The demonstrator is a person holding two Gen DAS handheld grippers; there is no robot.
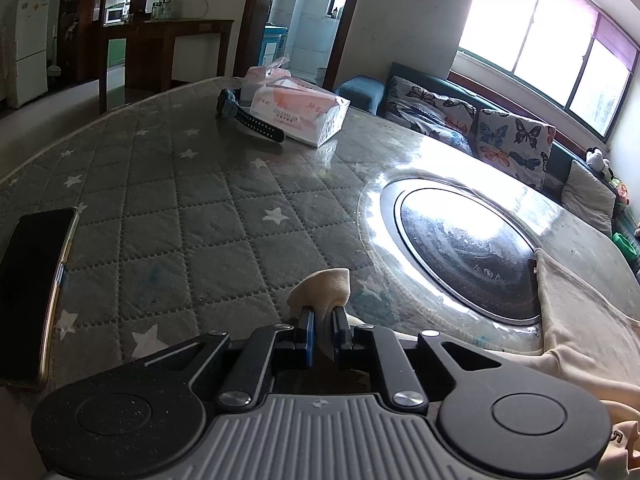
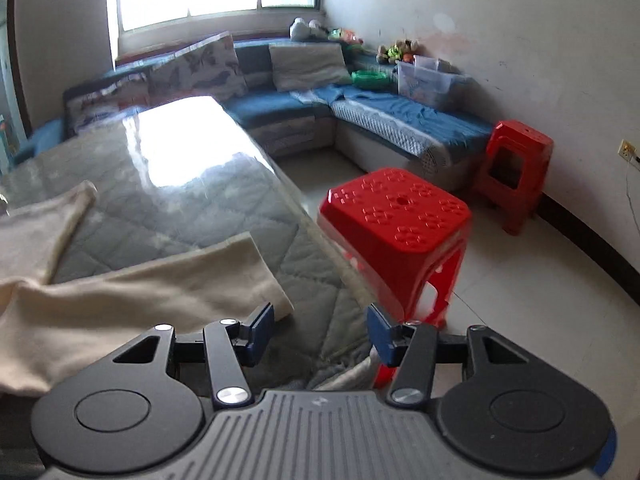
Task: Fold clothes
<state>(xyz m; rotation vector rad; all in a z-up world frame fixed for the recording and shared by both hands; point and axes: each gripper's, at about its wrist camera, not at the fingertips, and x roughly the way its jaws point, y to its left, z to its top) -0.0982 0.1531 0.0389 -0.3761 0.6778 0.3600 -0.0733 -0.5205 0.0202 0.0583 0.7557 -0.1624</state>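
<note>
The left gripper pinches a corner of the cream cloth. The rest lies spread on the near right of the table. The right gripper is wide apart, holding nothing. The thin pinch could slip and drop the corner.

Cream garment; grey star-quilted table cover; red stools; seemingly butterfly-print cushions.
</note>
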